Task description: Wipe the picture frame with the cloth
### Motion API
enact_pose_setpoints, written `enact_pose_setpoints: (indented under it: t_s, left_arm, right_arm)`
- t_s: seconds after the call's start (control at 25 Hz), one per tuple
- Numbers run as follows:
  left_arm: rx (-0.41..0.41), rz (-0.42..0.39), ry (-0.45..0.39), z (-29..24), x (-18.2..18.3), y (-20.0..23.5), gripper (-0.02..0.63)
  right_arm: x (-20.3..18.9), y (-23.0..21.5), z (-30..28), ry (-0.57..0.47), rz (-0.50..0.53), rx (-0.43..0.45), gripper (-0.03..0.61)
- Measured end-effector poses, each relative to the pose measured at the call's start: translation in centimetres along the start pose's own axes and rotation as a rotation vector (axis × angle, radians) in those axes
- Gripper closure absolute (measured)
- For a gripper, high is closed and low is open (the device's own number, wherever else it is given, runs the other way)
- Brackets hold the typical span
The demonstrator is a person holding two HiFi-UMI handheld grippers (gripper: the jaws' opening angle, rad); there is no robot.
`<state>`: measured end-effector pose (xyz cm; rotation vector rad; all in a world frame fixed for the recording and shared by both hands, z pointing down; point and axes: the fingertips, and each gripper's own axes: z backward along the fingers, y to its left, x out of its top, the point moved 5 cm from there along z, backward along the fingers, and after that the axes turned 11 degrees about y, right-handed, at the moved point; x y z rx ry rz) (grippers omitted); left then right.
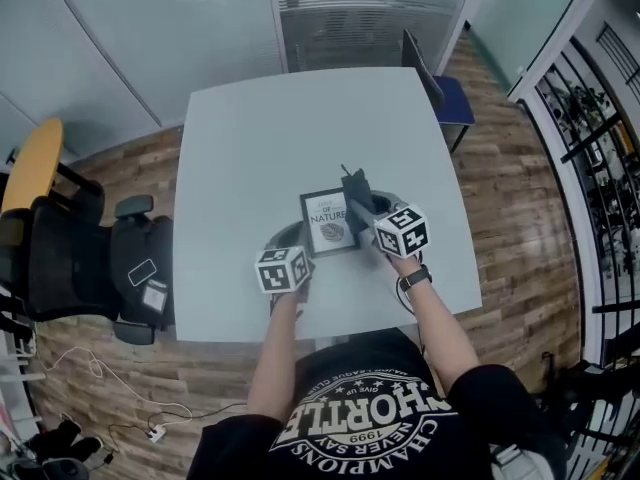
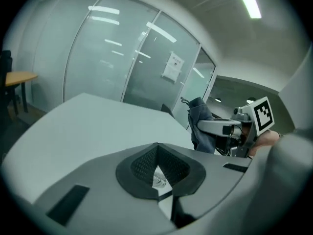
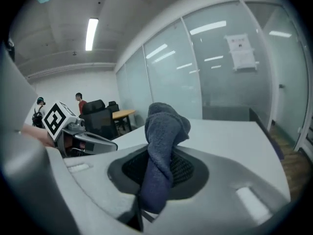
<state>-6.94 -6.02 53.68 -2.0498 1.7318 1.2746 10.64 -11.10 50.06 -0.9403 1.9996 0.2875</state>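
The left hand-held gripper [image 2: 160, 179] pinches the edge of the small black picture frame [image 1: 328, 221] near the front of the pale grey counter [image 1: 300, 128]. The right hand-held gripper [image 3: 157, 174] squeezes the dark blue cloth [image 3: 164, 141] just beside it. Rubbing too hard could push the frame out of that small pinch.

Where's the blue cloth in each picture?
Head view: the cloth is mid-table, at the frame's top right corner.
Left gripper view: right of middle, hanging down.
Right gripper view: dead centre, sticking up.
Shared landmark: the white table.
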Motion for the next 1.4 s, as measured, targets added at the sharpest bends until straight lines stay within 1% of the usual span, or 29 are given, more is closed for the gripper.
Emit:
enact_pose_setpoints:
  t_s: [0.12, 0.24, 0.36, 0.48, 0.56, 0.72, 0.92, 1.12, 1.4]
  left_arm:
    - [0.032, -0.096, -0.125, 3.5, 4.0, -1.9, 0.618]
    - [0.055, -0.165, -0.239, 7.1, 6.5, -4.3, 0.618]
    - [0.078, -0.226, -0.324, 10.0, 7.4, -6.7, 0.618]
    - [0.104, -0.278, -0.379, 12.1, 7.3, -8.2, 0.618]
    - [0.111, -0.293, -0.398, 13.1, 6.8, -8.9, 0.618]
    - [0.105, -0.275, -0.412, 14.6, 5.1, -9.8, 0.618]
    - [0.113, -0.268, -0.406, 15.6, 3.2, -9.8, 0.618]
    - [0.122, -0.262, -0.406, 17.0, 2.1, -9.1, 0.618]
    - [0.117, -0.239, -0.402, 18.4, 0.2, -7.2, 0.618]
  right_arm:
    - [2.7, 1.8, 3.7, -0.164, 0.04, -0.094, 0.502]
    - [4.1, 3.9, 7.7, -0.287, 0.065, -0.174, 0.502]
    - [4.4, 5.2, 11.4, -0.365, 0.065, -0.264, 0.502]
    - [4.3, 6.1, 14.1, -0.395, 0.062, -0.364, 0.505]
    - [3.9, 6.8, 15.6, -0.403, 0.066, -0.407, 0.505]
    - [2.8, 8.3, 17.7, -0.414, 0.074, -0.434, 0.505]
    - [1.7, 9.6, 18.3, -0.414, 0.066, -0.434, 0.505]
    - [1.2, 11.1, 17.8, -0.399, 0.074, -0.428, 0.505]
    - [0.7, 13.8, 16.4, -0.334, 0.113, -0.429, 0.505]
